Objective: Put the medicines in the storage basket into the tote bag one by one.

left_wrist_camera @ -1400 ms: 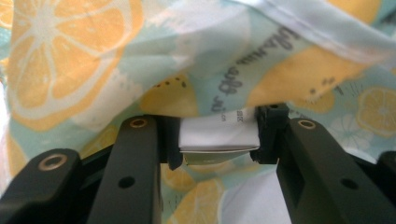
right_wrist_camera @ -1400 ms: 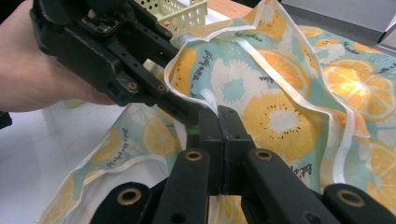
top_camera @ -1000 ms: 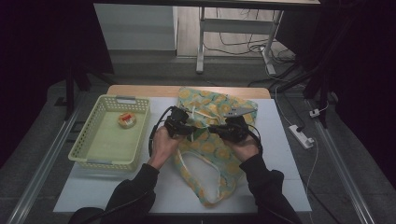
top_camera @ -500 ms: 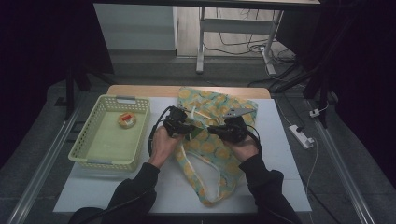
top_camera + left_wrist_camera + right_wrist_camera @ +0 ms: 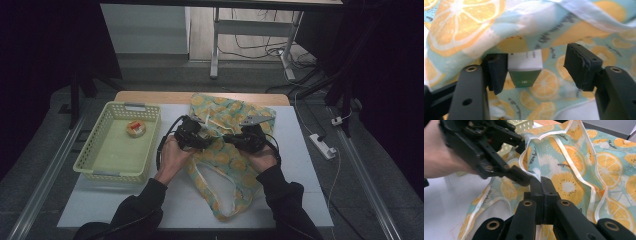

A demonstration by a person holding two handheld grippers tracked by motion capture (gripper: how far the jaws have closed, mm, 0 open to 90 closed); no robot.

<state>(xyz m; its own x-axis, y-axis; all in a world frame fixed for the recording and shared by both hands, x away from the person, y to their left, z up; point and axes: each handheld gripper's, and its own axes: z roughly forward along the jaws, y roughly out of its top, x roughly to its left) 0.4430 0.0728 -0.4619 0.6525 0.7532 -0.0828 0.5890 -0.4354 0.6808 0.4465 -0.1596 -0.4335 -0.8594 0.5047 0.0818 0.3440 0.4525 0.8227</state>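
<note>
A fabric bag (image 5: 225, 165) printed with orange slices lies on the white table (image 5: 300, 200). My left gripper (image 5: 207, 141) reaches into its mouth. In the left gripper view, a small green and white box (image 5: 524, 67) sits under the fabric between the jaws of the left gripper (image 5: 539, 68). The box rests against the left pad (image 5: 497, 72), with a gap to the right pad. These jaws have just been opening and stand open. My right gripper (image 5: 540, 182) is shut on the bag's white-trimmed rim (image 5: 534, 173) and holds it up.
A pale green basket (image 5: 100, 160) stands left of the bag with a small orange object (image 5: 135, 128) inside. A white power strip (image 5: 322, 145) lies at the table's right edge. Table legs and cables are on the floor behind.
The bag's loose lower part has shifted a little on the table. Both hands stay about where they were.
</note>
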